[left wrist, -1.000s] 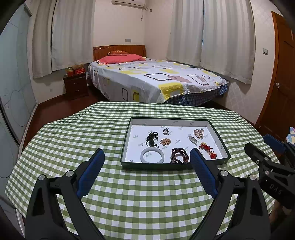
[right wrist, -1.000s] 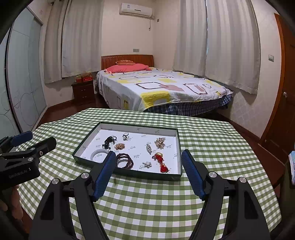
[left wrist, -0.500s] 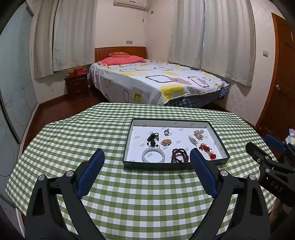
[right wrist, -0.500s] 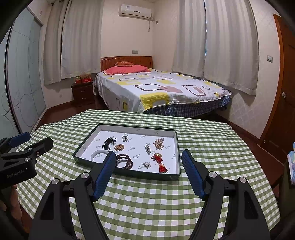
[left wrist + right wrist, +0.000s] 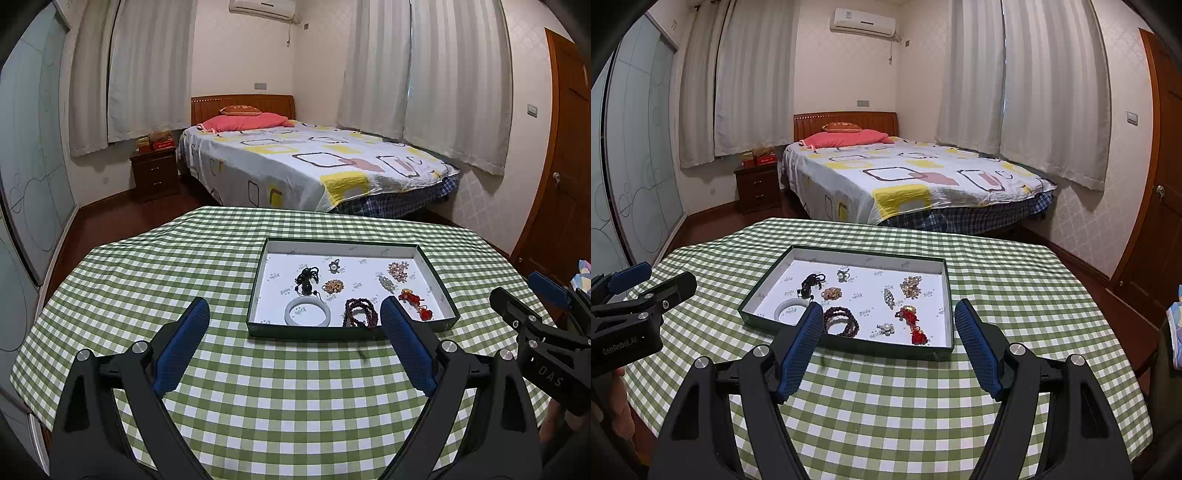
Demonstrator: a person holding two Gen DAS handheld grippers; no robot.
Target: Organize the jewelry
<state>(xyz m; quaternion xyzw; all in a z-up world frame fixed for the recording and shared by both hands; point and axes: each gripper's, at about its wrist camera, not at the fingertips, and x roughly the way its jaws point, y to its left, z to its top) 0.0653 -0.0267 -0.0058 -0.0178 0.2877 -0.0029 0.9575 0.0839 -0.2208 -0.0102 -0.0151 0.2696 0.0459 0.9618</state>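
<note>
White bangle (image 5: 792,309) partly hidden behind right tongs' pad (image 5: 802,345), small brooches (image 5: 386,283) too tiny to identify

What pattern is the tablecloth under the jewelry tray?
The tablecloth is a green-and-white gingham check, seen best in the left wrist view, under the dark green tray.

One tray (image 5: 947,295), nine jewelry pieces (image 5: 886,297), two hand-held grippers (image 5: 886,347), one table (image 5: 1015,295), one bed (image 5: 923,177).
</note>
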